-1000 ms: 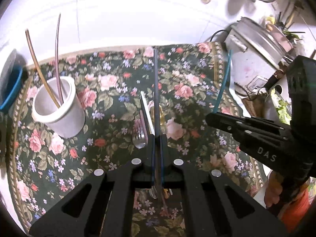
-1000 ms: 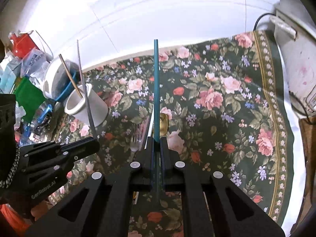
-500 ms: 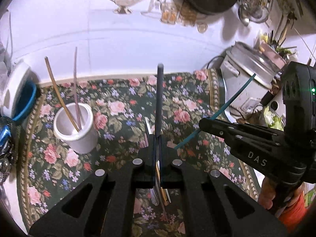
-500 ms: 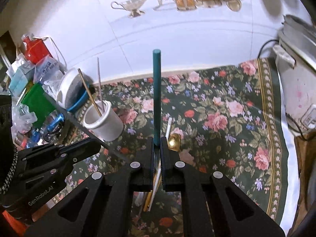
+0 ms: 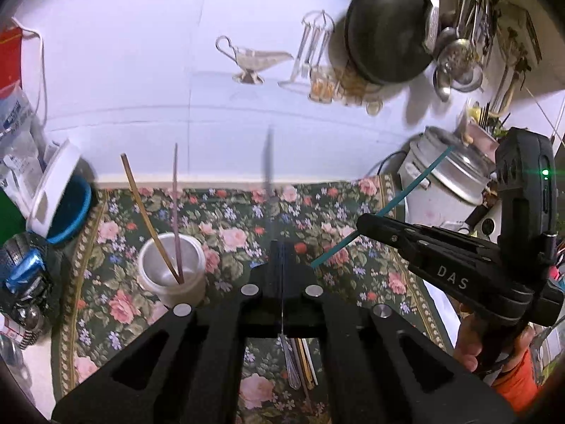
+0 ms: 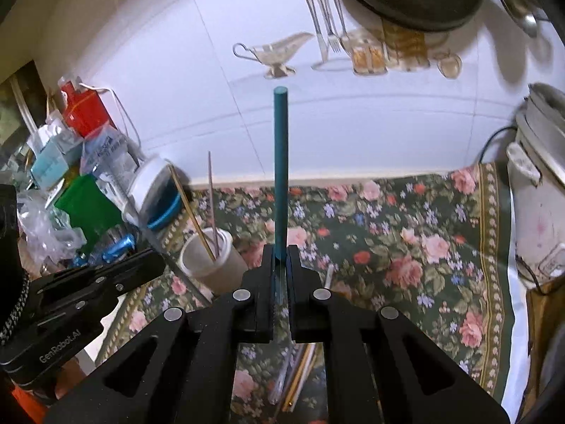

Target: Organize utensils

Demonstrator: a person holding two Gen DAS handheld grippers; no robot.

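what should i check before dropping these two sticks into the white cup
1. Right tool shut on the teal stick: ok.
2. Left tool shut on the dark stick: ok, though the stick is blurred.
3. White cup upright on the floral cloth: ok.
4. Room in the cup: ok, only two sticks lean inside.
5. Sticks aimed at the cup mouth: not ok, both point up towards the wall.
6. Utensils left on the cloth: not ok, some lie below the tools.
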